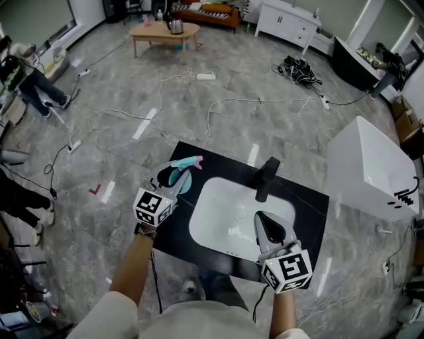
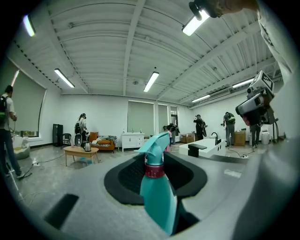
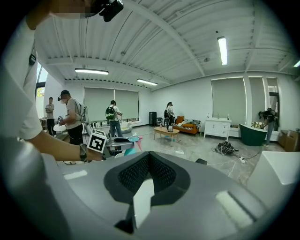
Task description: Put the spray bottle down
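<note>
A large open studio hall, staged like a home. Cables [image 1: 265,100] trail across the grey marble floor [image 1: 119,79] between a freestanding sink counter [image 1: 228,169], coffee table [image 1: 162,31] and sofa [image 1: 212,13].

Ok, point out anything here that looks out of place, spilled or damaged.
Nothing looks spilled or broken. The spray bottle stands upright in the left gripper, at the left end of the black sink counter. The one oddity is the loose cables sprawled across the floor beyond it, a likely trip hazard.
</note>
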`<state>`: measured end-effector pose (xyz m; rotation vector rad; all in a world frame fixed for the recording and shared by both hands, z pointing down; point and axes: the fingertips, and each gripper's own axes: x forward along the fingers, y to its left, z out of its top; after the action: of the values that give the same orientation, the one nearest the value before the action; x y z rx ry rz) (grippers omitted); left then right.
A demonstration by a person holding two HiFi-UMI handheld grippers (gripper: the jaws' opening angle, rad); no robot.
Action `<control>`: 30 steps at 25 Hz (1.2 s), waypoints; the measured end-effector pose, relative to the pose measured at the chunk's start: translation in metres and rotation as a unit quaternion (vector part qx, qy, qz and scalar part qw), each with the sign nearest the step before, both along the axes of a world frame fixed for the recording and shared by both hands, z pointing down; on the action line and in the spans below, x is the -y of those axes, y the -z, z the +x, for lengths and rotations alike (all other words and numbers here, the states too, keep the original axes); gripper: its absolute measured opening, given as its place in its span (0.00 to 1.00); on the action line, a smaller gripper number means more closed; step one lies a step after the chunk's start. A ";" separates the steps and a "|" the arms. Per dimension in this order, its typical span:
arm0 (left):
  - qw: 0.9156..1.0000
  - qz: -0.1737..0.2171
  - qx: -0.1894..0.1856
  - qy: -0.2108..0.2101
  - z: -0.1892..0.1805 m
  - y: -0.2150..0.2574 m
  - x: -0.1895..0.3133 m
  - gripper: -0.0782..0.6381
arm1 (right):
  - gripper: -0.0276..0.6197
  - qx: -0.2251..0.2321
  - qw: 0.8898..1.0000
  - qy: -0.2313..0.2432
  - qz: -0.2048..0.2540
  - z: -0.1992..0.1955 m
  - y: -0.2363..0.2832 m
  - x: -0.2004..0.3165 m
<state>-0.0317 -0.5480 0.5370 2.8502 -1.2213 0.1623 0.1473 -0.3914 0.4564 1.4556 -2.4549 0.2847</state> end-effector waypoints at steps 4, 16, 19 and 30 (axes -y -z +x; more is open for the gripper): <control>1.000 -0.006 -0.007 0.003 0.004 -0.022 0.020 0.30 | 0.05 0.004 1.000 0.000 -0.006 0.004 -0.007 0.010; 0.999 -0.031 -0.007 0.026 0.002 -0.062 0.056 0.30 | 0.05 -0.005 1.000 -0.008 -0.026 0.017 -0.022 0.023; 0.999 -0.033 -0.008 0.029 0.002 -0.069 0.057 0.30 | 0.05 -0.007 0.999 -0.008 -0.030 0.019 -0.027 0.023; 0.999 -0.026 -0.010 0.034 -0.006 -0.071 0.040 0.30 | 0.05 -0.009 0.999 -0.006 -0.033 0.018 -0.028 0.023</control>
<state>-0.0377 -0.5881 0.6078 2.7557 -1.2880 0.1618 0.1657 -0.4149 0.4847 1.4407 -2.3988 0.3513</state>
